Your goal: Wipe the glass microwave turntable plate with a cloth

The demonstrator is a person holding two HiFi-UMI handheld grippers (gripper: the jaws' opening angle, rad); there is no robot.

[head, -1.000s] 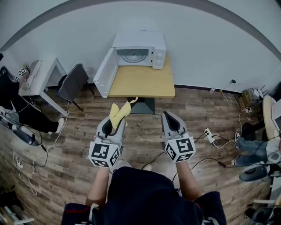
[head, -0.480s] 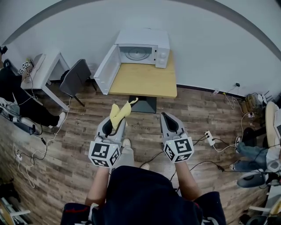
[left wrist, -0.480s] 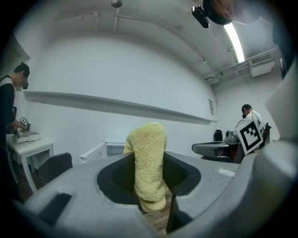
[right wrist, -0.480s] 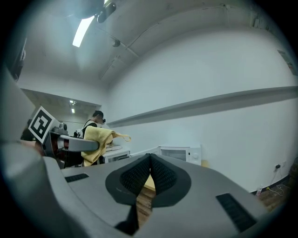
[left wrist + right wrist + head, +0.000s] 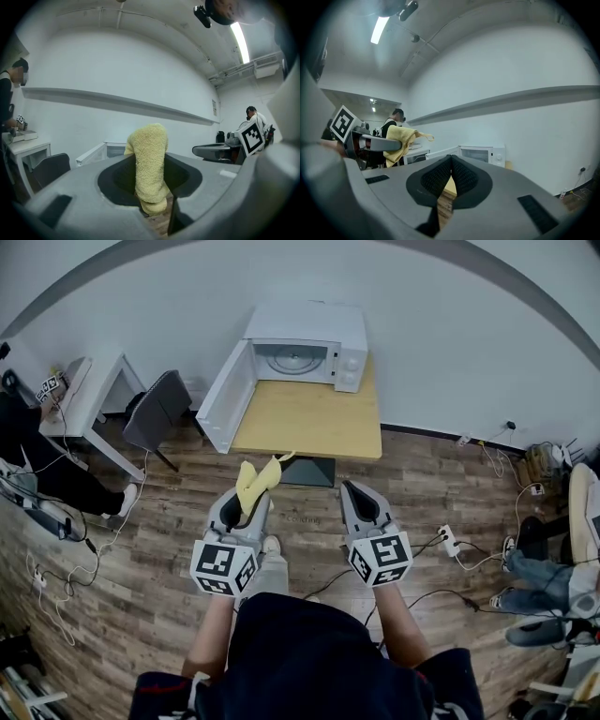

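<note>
l gripper (image 5: 249, 506) pinches yellow cloth (image 5: 255, 480), r gripper (image 5: 354, 497) jaws pressed together; plate (image 5: 291, 360) barely visible inside open microwave (image 5: 349, 334).

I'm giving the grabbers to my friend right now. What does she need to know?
Left gripper: fingers shut on the yellow cloth, which sticks up out of them.
Right gripper: fingers shut, nothing in them.
The microwave stands at the back of the wooden table with its door wide open; the glass plate sits inside.
Done: cloth in hand, door open.
Left: both grippers are short of the table, over the floor. Step up, reach the plate and wipe it with the cloth.
</note>
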